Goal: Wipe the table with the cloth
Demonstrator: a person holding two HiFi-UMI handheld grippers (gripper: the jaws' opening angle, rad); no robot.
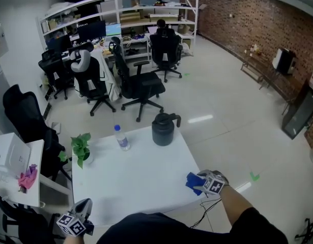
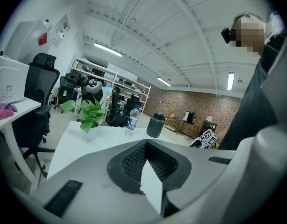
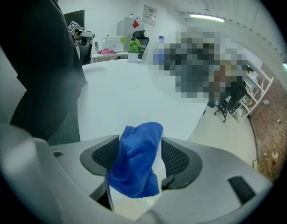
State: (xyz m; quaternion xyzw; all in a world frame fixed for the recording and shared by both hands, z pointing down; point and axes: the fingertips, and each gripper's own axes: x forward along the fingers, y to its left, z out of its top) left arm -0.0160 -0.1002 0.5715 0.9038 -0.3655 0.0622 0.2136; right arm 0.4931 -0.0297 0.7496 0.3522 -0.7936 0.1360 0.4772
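Observation:
A blue cloth [image 1: 192, 181] sits bunched at the front right corner of the white table [image 1: 141, 177]. My right gripper [image 1: 201, 185] is at that corner, and the cloth [image 3: 136, 162] stands between its jaws. The right gripper [image 3: 139, 157] is open: the cloth leans on the left pad, with a thin gap to the right pad. My left gripper [image 1: 85, 205] hangs off the table's front left corner, above no part of the top. In its own view the left gripper [image 2: 146, 146] is shut and holds nothing.
At the table's far side stand a small potted plant [image 1: 81, 147], a clear water bottle [image 1: 121, 138] and a dark lidded jug [image 1: 164, 128]. A side desk [image 1: 36, 151] at the left carries a white box and a pink rag [image 1: 28, 178]. Office chairs [image 1: 138, 83] stand beyond.

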